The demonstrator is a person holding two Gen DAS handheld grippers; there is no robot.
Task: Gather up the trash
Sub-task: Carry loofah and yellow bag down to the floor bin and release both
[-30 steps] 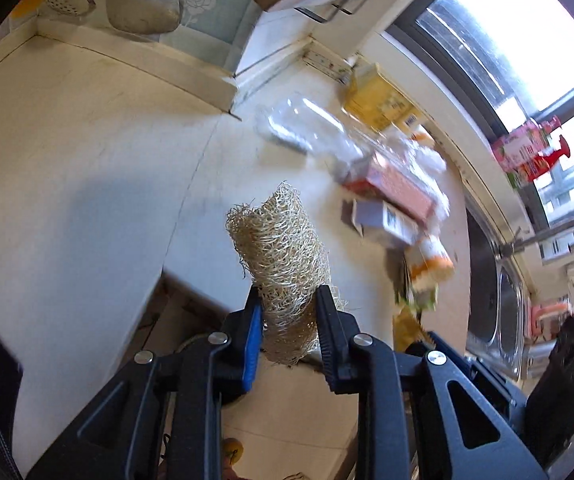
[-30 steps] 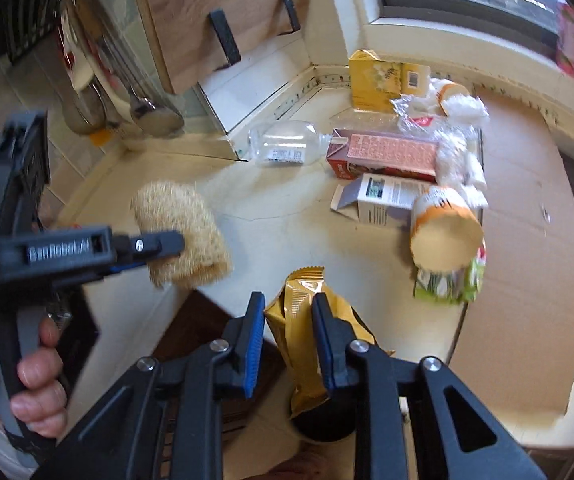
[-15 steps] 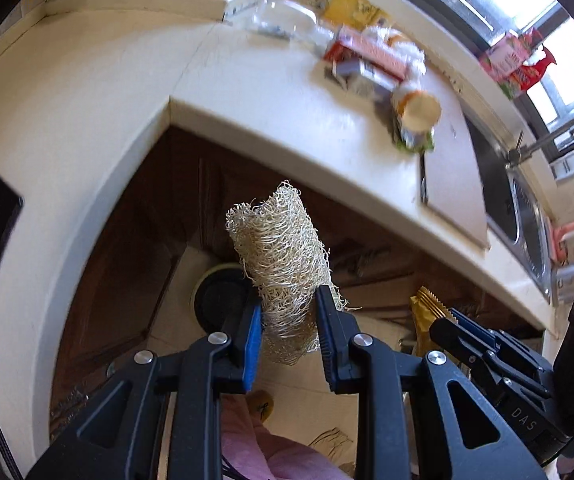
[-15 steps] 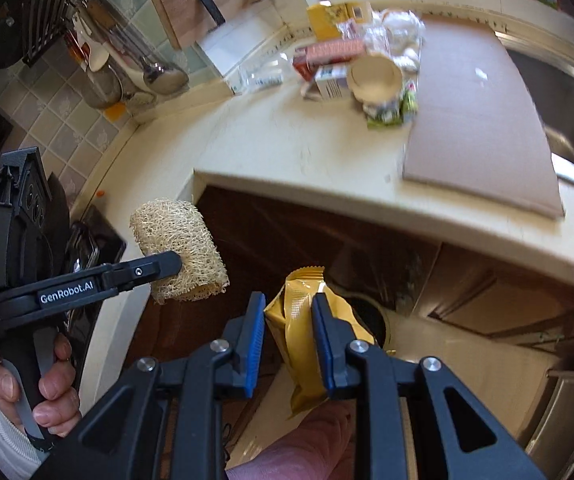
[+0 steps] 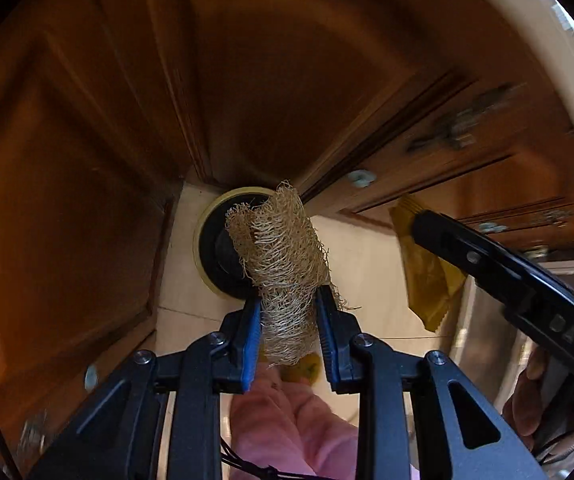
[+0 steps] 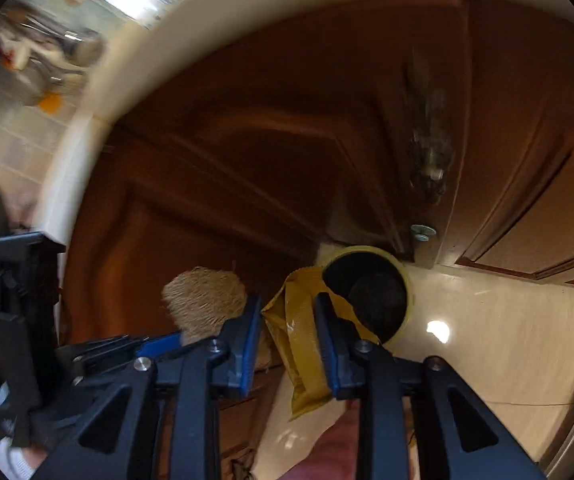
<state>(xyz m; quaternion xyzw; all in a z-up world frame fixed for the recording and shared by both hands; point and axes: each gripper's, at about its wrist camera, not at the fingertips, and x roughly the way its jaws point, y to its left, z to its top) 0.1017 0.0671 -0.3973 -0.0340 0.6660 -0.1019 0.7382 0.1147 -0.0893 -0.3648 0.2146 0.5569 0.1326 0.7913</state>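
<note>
Since a second ago: both my claws have dropped from above the cream desk [image 6: 191, 12] to down in front of the brown wooden cabinet doors [image 5: 87, 184]; the litter on the desk is gone from view and the floor bin now fills the middle of both views.
Left claw: my left claw [image 5: 289, 336] is clamped on the tan, coarse-fibred loofah scrubber [image 5: 283, 256], both blue pads pressing its lower part, the roll standing up between them.
Right claw: my right claw [image 6: 289, 340] has the crumpled mustard-yellow snack wrapper [image 6: 301, 344] between its pads; its jaws have just been opening a little, and the wrapper looks loose, perhaps barely held.
Bin: a round bin with a pale yellow rim and black liner [image 6: 371, 292] stands on the cream tiled floor [image 6: 487, 320], tucked into the corner where the cabinets meet.
Where the trash is: the loofah hangs over the near edge of the bin mouth in the left view; the wrapper's top edge overlaps the bin's left rim in the right view. Neither is inside yet.
Step in hand: the drop-off, I judge, with both pieces carried down to the bin.
Next move: bring each piece squarely over the black opening, then spread the pads so it falls in.
Watch for: the light wrapper may slip early and land on the floor beside the rim; the loofah's fibres could snag on a pad.
Also in view: a pink sleeve [image 5: 287, 420] low in frame.
</note>
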